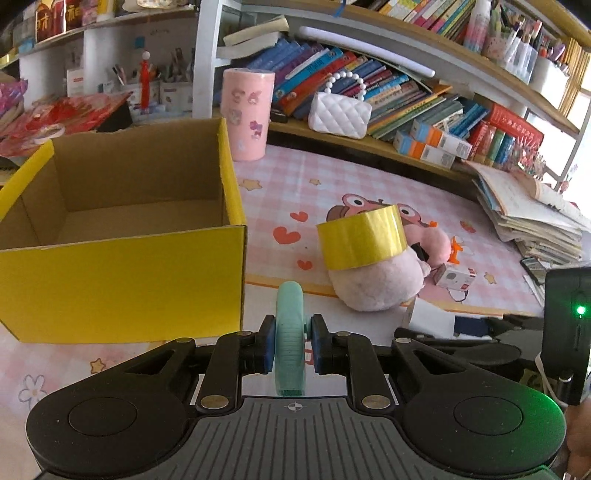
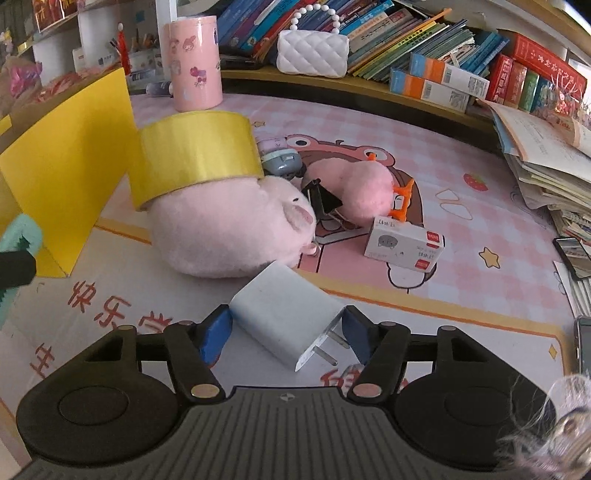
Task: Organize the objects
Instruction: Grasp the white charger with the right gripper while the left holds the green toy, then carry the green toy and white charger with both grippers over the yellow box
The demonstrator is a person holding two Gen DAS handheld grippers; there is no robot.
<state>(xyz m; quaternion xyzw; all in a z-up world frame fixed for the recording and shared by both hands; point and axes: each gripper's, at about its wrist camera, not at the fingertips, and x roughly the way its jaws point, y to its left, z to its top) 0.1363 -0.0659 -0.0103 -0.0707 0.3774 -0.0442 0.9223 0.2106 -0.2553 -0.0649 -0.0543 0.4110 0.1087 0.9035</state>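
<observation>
The left gripper (image 1: pixel 290 343) holds a thin mint-green tool (image 1: pixel 290 332) edge-on between its blue pads (image 1: pixel 268 345); the jaws are closed tight on it, and it sits just in front of the near right corner of the yellow cardboard box (image 1: pixel 122 284), which stands open at the top. The right gripper (image 2: pixel 286 332) has its jaws around a white plug adapter (image 2: pixel 286 317) that lies on the desk mat (image 2: pixel 461 229); the left pad touches its side, but whether the right pad presses on it I cannot tell. Behind the adapter lies a pink plush toy (image 2: pixel 225 232) with a roll of yellow tape (image 2: pixel 195 155) resting on top of it; near them are a black binder clip (image 2: pixel 321 201), an orange clip (image 2: pixel 400 201) and a small white box (image 2: pixel 404 245). A pink tin (image 2: pixel 192 62) stands further back, and a white quilted purse (image 2: pixel 312 53) sits on the shelf beside the books (image 2: pixel 406 33).
</observation>
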